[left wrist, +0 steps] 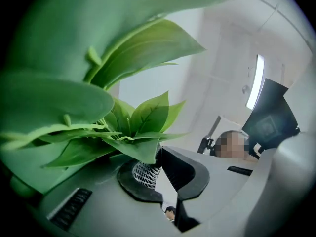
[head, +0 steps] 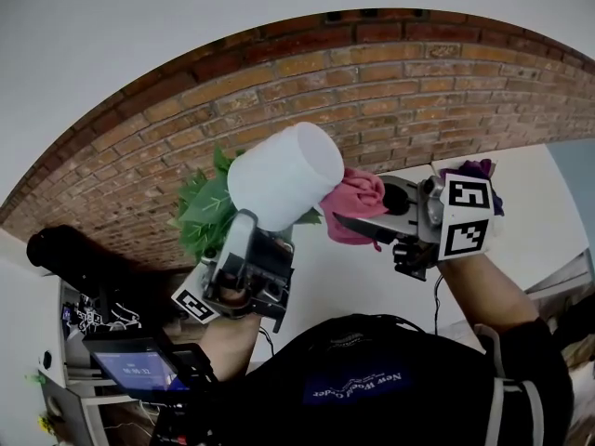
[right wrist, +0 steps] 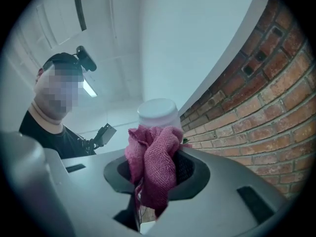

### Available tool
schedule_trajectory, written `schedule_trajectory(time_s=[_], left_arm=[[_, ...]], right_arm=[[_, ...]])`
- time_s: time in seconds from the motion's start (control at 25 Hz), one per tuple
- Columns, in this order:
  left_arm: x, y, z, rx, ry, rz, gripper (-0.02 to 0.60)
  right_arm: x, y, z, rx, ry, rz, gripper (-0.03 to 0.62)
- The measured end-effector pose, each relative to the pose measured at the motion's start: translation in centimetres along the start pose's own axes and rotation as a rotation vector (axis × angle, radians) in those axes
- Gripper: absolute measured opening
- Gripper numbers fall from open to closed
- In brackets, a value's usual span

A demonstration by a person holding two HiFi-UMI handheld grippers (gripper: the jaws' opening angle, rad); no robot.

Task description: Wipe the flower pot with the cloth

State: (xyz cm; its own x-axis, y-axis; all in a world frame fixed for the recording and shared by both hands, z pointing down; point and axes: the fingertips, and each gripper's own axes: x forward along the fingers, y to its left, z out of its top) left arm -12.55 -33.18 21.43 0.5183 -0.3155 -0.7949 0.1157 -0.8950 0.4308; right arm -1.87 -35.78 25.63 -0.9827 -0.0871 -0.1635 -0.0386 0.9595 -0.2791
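In the head view the white flower pot (head: 284,175) is held up in the air and tipped, its base toward me. Its green leaves (head: 204,214) stick out to the left. My left gripper (head: 256,226) comes from below and is shut on the pot near its rim. In the left gripper view the leaves (left wrist: 143,117) fill the picture and a white strip of the pot (left wrist: 163,184) sits between the jaws. My right gripper (head: 358,214) is shut on the pink cloth (head: 353,203), which touches the pot's right side. In the right gripper view the cloth (right wrist: 153,167) bunches out of the jaws, with the pot (right wrist: 158,113) just beyond.
A brick wall (head: 372,91) curves behind the pot. A white surface (head: 530,203) lies at the right, with something purple (head: 476,168) behind my right gripper. At lower left are a black cylinder (head: 70,258) and a device with a lit screen (head: 135,368).
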Motion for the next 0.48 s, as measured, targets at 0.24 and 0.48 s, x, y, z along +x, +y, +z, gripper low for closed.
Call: schedule_trajectory(time_s=[0.24, 0.48], left_arm=[[0.4, 0.6, -0.2, 0.017, -0.013, 0.039, 0.006], [0.7, 0.7, -1.2, 0.082, 0.064, 0.060, 0.006]], right_arm=[[1.8, 1.7, -1.7, -0.063, 0.089, 0.020, 0.103], [3.3, 3.7, -3.0, -0.145, 0.170, 0.052, 0.103]])
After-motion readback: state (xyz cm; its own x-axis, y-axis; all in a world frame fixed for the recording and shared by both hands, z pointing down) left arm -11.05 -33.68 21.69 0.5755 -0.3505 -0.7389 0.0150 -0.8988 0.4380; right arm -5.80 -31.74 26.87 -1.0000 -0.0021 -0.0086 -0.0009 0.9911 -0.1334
